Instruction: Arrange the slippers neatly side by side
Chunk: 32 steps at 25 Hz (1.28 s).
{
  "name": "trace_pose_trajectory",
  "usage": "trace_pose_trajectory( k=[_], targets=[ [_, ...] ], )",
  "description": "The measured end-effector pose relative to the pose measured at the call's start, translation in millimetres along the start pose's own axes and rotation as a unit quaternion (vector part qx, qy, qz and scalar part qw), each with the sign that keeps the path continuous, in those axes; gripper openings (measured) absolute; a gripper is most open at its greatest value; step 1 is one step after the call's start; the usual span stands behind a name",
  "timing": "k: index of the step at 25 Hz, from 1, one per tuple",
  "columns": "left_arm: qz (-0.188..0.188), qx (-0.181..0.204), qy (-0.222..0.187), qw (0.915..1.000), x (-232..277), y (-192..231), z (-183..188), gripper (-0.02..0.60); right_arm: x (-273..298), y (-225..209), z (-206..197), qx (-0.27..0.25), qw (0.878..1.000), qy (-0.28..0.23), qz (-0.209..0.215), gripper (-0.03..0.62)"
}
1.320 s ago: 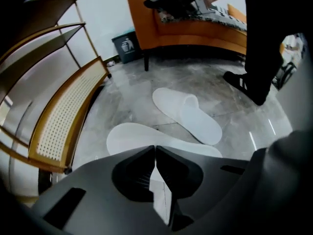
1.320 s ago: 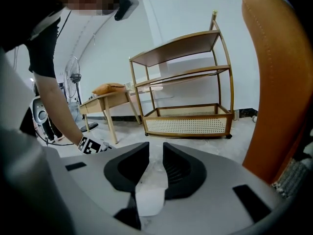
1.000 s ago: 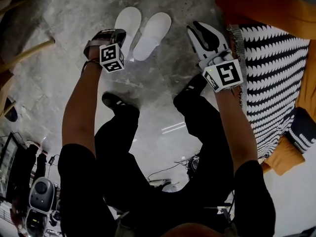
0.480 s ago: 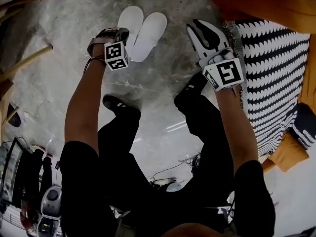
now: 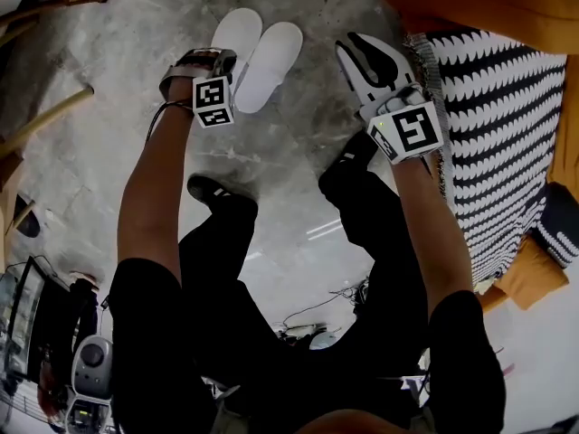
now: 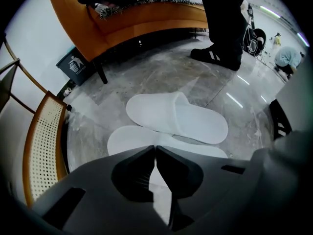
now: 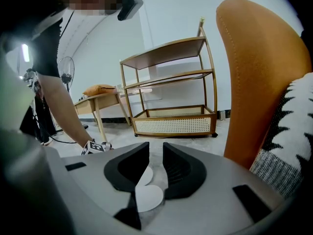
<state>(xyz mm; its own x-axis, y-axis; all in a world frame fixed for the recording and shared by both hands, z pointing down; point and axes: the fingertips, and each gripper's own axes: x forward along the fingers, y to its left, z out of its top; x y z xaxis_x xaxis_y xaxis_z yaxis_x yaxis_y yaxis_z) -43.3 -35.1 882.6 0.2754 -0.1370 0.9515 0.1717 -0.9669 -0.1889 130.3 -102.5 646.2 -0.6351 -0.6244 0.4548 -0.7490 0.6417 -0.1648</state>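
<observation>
the grey marble floor [image 5: 99, 143] fills most of the head view. an orange sofa [image 5: 479, 12] stands at its right edge, with a black-and-white throw [image 5: 507, 125] draped over it. two white slippers [image 5: 276, 57] lie on the floor side by side, touching along their length, left of the sofa. the left gripper [image 5: 222, 59] points steeply down over the near end of the left one of the pair, its fingers together with nothing between them. the right gripper [image 5: 366, 51] hangs beside the throw, apart from the slippers, fingers a little apart and empty.
</observation>
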Motion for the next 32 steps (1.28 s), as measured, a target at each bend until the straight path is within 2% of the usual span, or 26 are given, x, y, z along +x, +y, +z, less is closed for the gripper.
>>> trace_pose_trajectory(
  k=[4, 6, 10, 13, 15, 18, 21, 27, 30, 32],
  targets=[
    [0.003, -0.028, -0.005, 0.9996, 1.1, 1.2, -0.1, 0.038, 2.4, 2.7, -0.6, -0.006, 1.000, 0.002, 0.006, 0.103],
    [0.011, -0.050, -0.012, 0.9986, -0.2, 4.9, 0.2, 0.131, 3.1, 2.4, -3.0, -0.005, 1.000, 0.003, 0.005, 0.103],
    [0.023, -0.066, -0.042, 0.9967, -16.6, 8.0, 8.0, 0.175, 3.3, 5.4, -8.6, 0.010, 1.000, 0.010, 0.001, 0.103],
    [0.036, -0.087, -0.069, 0.9932, -47.1, 14.3, 14.9, 0.163, 2.4, 13.0, -0.7, 0.008, 1.000, 0.020, 0.008, 0.103],
    [0.049, -0.134, -0.088, 0.9858, -76.2, 21.8, 17.8, 0.120, -2.3, 21.7, 10.3, 0.008, 1.000, 0.025, 0.011, 0.101],
    [0.081, -0.228, -0.125, 0.9622, -130.3, 40.0, 24.3, 0.088, -13.4, 36.5, 36.4, 0.006, 1.000, 0.024, 0.012, 0.094],
    [0.127, -0.303, -0.164, 0.9303, -191.9, 64.4, 33.4, 0.054, -26.5, 49.0, 72.4, 0.002, 1.000, 0.014, 0.009, 0.083],
    [0.192, -0.408, -0.218, 0.8655, -310.2, 95.6, 47.4, 0.025, -61.7, 65.4, 147.0, 0.003, 1.000, -0.007, -0.005, 0.065],
    [0.208, -0.449, -0.237, 0.8360, -367.7, 102.0, 57.0, 0.015, -85.0, 72.7, 187.1, 0.006, 1.000, -0.018, -0.008, 0.058],
    [0.214, -0.469, -0.251, 0.8194, -405.7, 104.2, 63.9, 0.014, -99.8, 80.5, 213.1, 0.009, 1.000, -0.023, -0.007, 0.052]
  ],
)
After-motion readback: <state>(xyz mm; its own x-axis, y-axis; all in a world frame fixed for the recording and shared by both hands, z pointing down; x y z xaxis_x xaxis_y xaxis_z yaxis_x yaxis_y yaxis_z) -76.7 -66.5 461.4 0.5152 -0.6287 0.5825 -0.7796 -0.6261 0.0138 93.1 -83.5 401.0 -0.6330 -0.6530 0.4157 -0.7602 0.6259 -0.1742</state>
